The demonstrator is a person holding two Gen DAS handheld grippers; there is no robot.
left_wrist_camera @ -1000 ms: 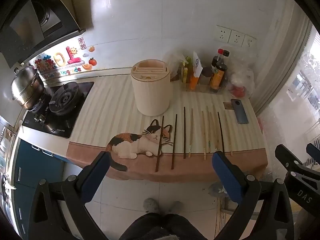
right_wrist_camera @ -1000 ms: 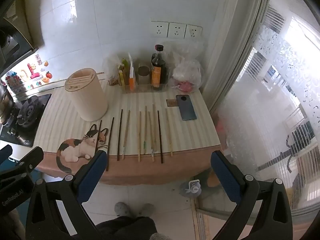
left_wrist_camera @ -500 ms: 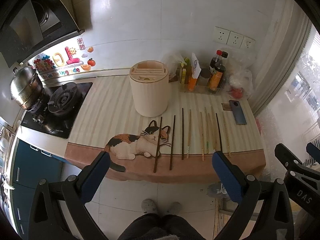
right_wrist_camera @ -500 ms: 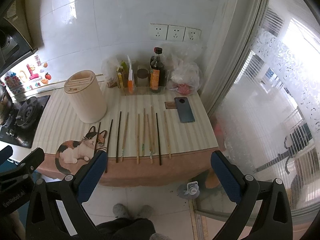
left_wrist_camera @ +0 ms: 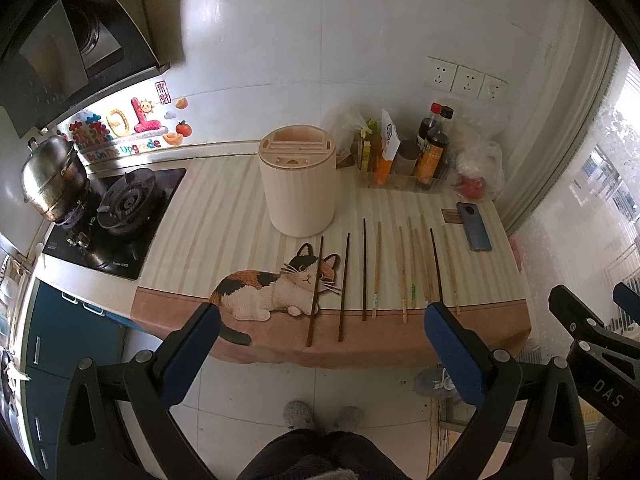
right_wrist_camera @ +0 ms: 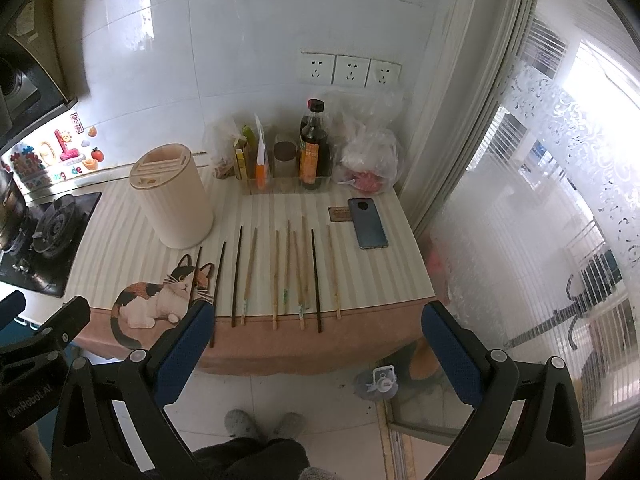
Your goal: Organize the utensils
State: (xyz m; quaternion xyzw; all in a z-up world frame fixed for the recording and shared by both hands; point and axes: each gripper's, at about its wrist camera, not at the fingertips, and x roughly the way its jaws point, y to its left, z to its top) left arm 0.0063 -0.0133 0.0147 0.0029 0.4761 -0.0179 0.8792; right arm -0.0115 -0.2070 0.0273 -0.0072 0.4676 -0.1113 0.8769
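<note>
Task looks unstarted, judging by the layout: every chopstick lies on the counter mat (left_wrist_camera: 224, 216), none in the holder (left_wrist_camera: 298, 184). The slotted top of the holder shows nothing sticking out.

Left gripper (left_wrist_camera: 320, 344): jaws spread wide, nothing between them, hanging off the counter's front edge over the floor. Right gripper (right_wrist_camera: 316, 340): same, released and empty, also short of the counter. Neither touches a utensil.

Location: the chopsticks (left_wrist_camera: 400, 272) lie in a rough parallel row along the front half of the mat, tips toward the wall, near ends close to the front edge. The row starts just in front of the holder and runs right toward the phone (left_wrist_camera: 474, 226). The leftmost dark stick (left_wrist_camera: 315, 290) crosses the cat print (left_wrist_camera: 272, 288).

Count, from the right wrist view:
- dark chopsticks: 4 (three at the left end, one second from the right)
- light wooden chopsticks (right_wrist_camera: 298, 276): 6, though the middle ones lie close together, so this is less certain
- total: 10, i.e. 5 pairs if matched
- holder: 1
- phone: 1
- wall sockets (right_wrist_camera: 350, 70): 3

Remaining, by this estimate: everything. All sticks need picking up and dropping into the holder's slots, probably sorted dark versus light.
</note>
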